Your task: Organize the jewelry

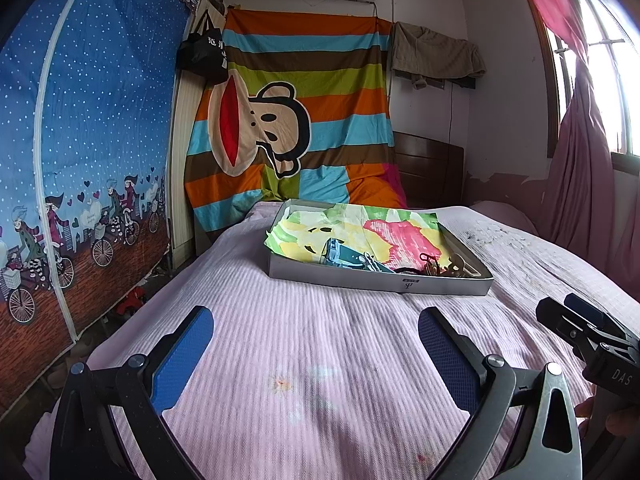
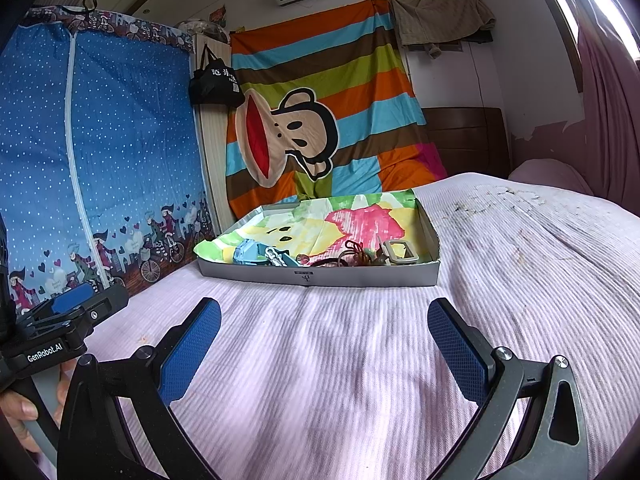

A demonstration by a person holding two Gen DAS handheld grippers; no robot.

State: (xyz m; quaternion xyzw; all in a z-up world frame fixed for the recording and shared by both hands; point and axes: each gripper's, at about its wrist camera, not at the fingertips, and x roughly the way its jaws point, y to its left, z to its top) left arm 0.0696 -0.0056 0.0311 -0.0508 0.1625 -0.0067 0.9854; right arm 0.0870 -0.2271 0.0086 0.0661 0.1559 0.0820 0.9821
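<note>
Right wrist view: the right gripper (image 2: 324, 354) gapes empty above the bedspread (image 2: 520, 280), like the left gripper (image 1: 316, 354). Jewelry (image 2: 356, 258) lies ahead inside the tray (image 2: 320, 278); whether sorting is beginning or finished, I cannot judge.

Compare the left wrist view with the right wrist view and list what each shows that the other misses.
Only the left wrist view shows the bright barred window and small red object on the floor. Only the right wrist view shows the wardrobe's patterned top border and a hand on the left handle. Both show the shallow grey cardboard tray of jewelry, its colourful painted paper liner, and the pink ribbed bedspread.
</note>
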